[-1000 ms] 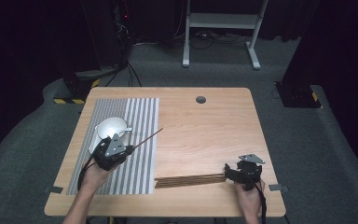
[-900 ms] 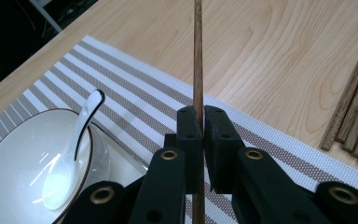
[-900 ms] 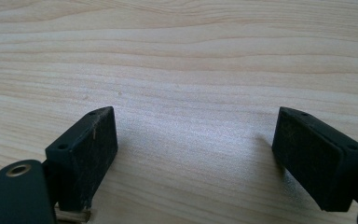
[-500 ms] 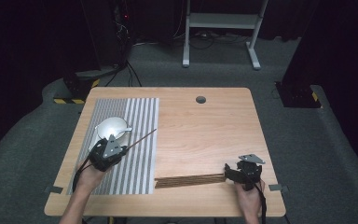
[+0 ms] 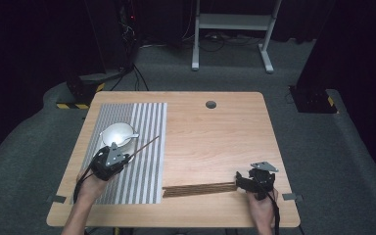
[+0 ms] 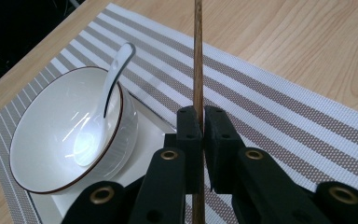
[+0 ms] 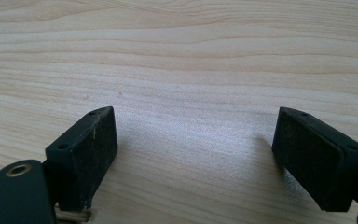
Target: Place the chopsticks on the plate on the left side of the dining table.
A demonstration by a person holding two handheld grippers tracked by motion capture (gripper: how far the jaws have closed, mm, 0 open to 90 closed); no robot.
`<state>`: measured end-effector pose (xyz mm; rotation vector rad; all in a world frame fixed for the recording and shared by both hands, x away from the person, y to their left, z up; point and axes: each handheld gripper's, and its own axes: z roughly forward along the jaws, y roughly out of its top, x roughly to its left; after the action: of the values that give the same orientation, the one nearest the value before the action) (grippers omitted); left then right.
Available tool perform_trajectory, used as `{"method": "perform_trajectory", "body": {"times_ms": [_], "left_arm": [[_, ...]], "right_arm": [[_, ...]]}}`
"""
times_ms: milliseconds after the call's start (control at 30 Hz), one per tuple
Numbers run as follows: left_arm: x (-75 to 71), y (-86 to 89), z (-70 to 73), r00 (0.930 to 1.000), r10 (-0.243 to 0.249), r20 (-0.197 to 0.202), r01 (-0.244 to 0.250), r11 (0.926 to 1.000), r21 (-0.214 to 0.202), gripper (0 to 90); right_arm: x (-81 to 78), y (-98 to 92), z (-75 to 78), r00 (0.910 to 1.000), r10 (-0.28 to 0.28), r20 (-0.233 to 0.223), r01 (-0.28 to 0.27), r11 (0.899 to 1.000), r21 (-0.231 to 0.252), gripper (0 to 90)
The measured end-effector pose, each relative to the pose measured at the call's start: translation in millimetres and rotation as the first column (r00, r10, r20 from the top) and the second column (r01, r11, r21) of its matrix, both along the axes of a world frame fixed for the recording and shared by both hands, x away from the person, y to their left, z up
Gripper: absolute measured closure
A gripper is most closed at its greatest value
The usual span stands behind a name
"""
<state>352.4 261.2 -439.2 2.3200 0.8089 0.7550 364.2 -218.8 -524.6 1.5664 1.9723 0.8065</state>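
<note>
The left gripper (image 5: pixel 127 157) has shifted slightly toward the near-left corner of the surface (image 5: pixel 215 142), its fingers (image 6: pixel 189 135) clamped on one chopstick (image 6: pixel 197 56) above the striped placemat (image 5: pixel 149 122), just beside the bowl (image 5: pixel 117 134) with its spoon (image 6: pixel 114 70). Placement beside the bowl is judged imminent. The right gripper (image 5: pixel 240 182) rests with fingers (image 7: pixel 84 149) spread apart at the remaining chopsticks (image 5: pixel 198 189) along the near edge.

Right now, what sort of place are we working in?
Probably a lab or studio set up for a table-setting trial: a light wooden table on grey carpet, dark equipment stands behind, and a striped placemat bearing a white ceramic bowl.
</note>
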Motion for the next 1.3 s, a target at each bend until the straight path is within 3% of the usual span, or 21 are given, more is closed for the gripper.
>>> {"method": "perform_trajectory", "body": {"times_ms": [300, 567, 1067, 1300], "left_arm": [[-0.9, 2.1, -1.2, 1.0, 0.002, 0.001, -0.002, 0.999, 0.044, 84.9], [5.6, 13.8, -11.2, 0.9988, 0.046, -0.018, -0.045, 0.9986, 0.028, 84.8], [7.8, 18.0, -9.9, 0.9982, 0.052, -0.031, -0.052, 0.9986, -0.006, 84.8], [11.8, 22.5, -13.7, 0.9968, 0.068, -0.043, -0.068, 0.9977, -0.002, 84.8]], "right_arm": [[-0.2, 0.1, 0.0, 1.0, 0.0, 0.0, 0.0, 1.0, 0.0, 13.5], [-0.1, 0.0, 0.0, 1.0, 0.001, 0.001, -0.001, 1.0, -0.001, 13.6], [-0.2, 0.0, 0.0, 1.0, 0.001, 0.001, -0.001, 1.0, -0.001, 13.5], [-0.2, 0.0, 0.0, 1.0, 0.001, 0.001, -0.001, 1.0, -0.001, 13.6]]}}
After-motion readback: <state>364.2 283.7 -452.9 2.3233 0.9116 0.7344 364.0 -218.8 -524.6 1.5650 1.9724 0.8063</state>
